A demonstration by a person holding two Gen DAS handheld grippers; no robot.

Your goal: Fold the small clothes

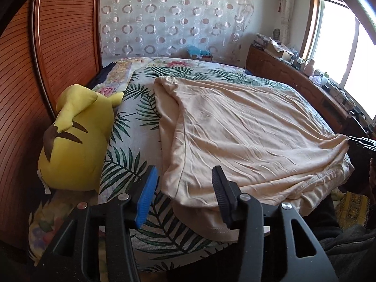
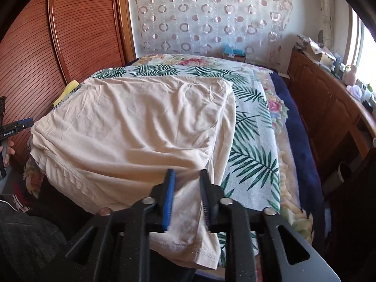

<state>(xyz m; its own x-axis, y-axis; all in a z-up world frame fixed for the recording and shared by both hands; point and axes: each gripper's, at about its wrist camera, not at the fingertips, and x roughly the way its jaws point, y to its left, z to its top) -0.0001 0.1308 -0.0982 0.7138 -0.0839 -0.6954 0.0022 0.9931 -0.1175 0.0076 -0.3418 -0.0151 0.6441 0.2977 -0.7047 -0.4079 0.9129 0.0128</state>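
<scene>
Draping off the bed edge, beige shirt hides its hem; left jaws wide, right jaws narrow

Left gripper has its jaws spread wide, nothing between them, blue pad on its left finger and a black ribbed one on the right. Right gripper has a narrower gap and looks like it's straddling cloth, can't tell if it's actually pinching. The person's left hand grips its handle, out to the right gripper's far left.
</scene>
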